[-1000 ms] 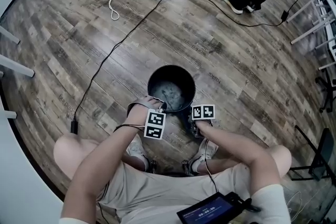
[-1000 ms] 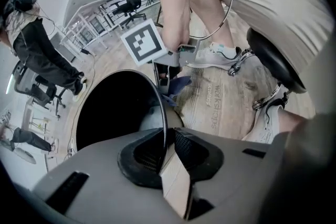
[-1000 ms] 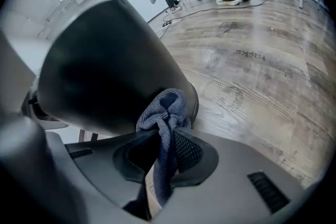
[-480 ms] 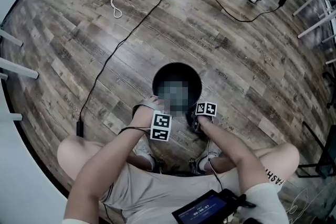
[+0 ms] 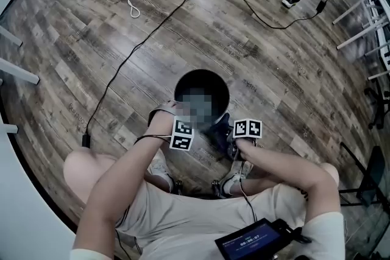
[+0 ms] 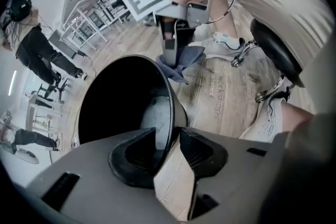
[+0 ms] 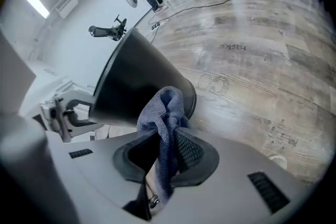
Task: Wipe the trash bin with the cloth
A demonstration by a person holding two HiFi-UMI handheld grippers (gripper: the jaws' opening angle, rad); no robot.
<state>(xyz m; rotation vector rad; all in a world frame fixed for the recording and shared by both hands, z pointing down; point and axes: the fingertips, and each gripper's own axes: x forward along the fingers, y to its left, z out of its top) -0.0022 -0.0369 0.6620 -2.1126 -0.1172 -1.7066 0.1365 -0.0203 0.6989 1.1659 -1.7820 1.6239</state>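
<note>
On the wood floor (image 5: pixel 122 58) stands the trash bin (image 5: pixel 201 77). Your left claw (image 6: pixel 168 140) straddles its rim at 7 o'clock, jaws just spread and no longer gripping it. At 5 o'clock, just outside the bin, your right claw (image 7: pixel 167 147) pinches the cloth (image 7: pixel 163 107).

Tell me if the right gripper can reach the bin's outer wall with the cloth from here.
Probably yes. The right gripper is shut on the cloth, and the outer wall of the trash bin lies just beyond it with nothing between.
</note>
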